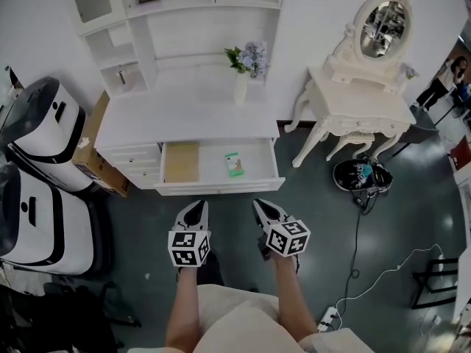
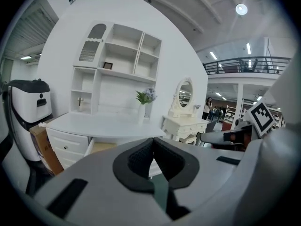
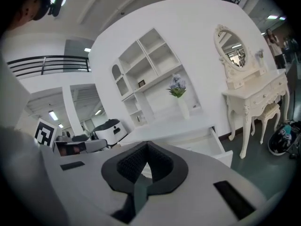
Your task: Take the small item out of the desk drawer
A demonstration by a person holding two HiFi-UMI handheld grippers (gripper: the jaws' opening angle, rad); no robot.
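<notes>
A small green-and-white item point(image 1: 234, 164) lies in the open drawer point(image 1: 221, 189) of the white desk point(image 1: 184, 112). A tan panel point(image 1: 182, 162) lies in the drawer's left part. Both grippers hover side by side over the floor just in front of the drawer, pointing at it. My left gripper point(image 1: 196, 206) is shut with nothing between its pads, as the left gripper view point(image 2: 153, 140) shows. My right gripper point(image 1: 263, 206) is also shut and empty point(image 3: 147, 145). The right gripper view shows the drawer point(image 3: 214, 145) pulled out; the item is hidden there.
A vase of flowers point(image 1: 246, 65) stands on the desk below a white shelf unit point(image 1: 176, 13). A white dressing table with a mirror point(image 1: 360, 101) is at the right, a black bag point(image 1: 360, 175) and a cable point(image 1: 383, 271) on the floor. White machines point(image 1: 37, 123) and a cardboard box point(image 1: 88, 153) are left.
</notes>
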